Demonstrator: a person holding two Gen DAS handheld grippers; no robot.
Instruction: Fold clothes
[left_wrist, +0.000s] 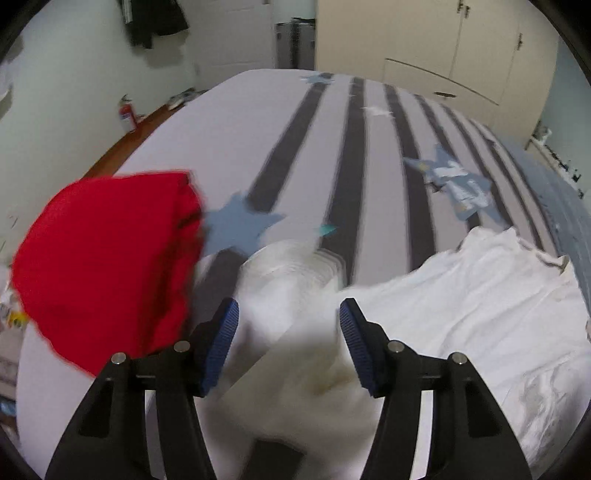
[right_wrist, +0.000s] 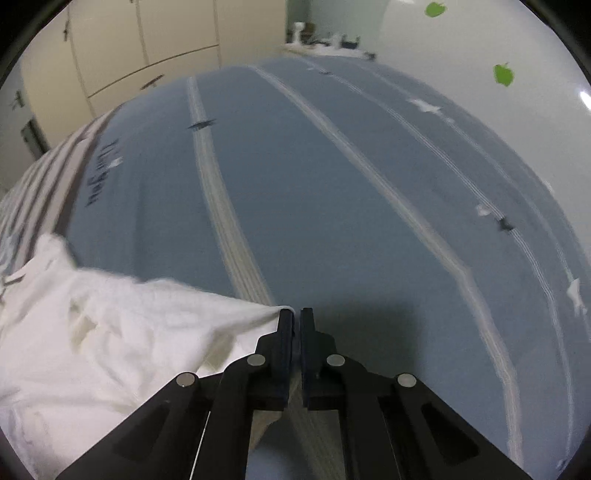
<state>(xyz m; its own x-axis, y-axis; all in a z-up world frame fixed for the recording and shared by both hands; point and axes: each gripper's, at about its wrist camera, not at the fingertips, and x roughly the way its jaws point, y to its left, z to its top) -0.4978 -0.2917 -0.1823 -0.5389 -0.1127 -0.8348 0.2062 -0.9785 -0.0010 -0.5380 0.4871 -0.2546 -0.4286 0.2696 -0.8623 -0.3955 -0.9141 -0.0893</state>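
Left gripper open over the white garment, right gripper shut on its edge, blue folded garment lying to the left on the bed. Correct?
Not quite: the folded garment is red, not blue, per the left wrist view. The left gripper is open over the white garment; the right gripper pinches its edge.

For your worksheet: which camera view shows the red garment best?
The left wrist view. There the red garment lies folded on the striped bed cover, left of the open left gripper and the white garment. The right wrist view shows none of it.
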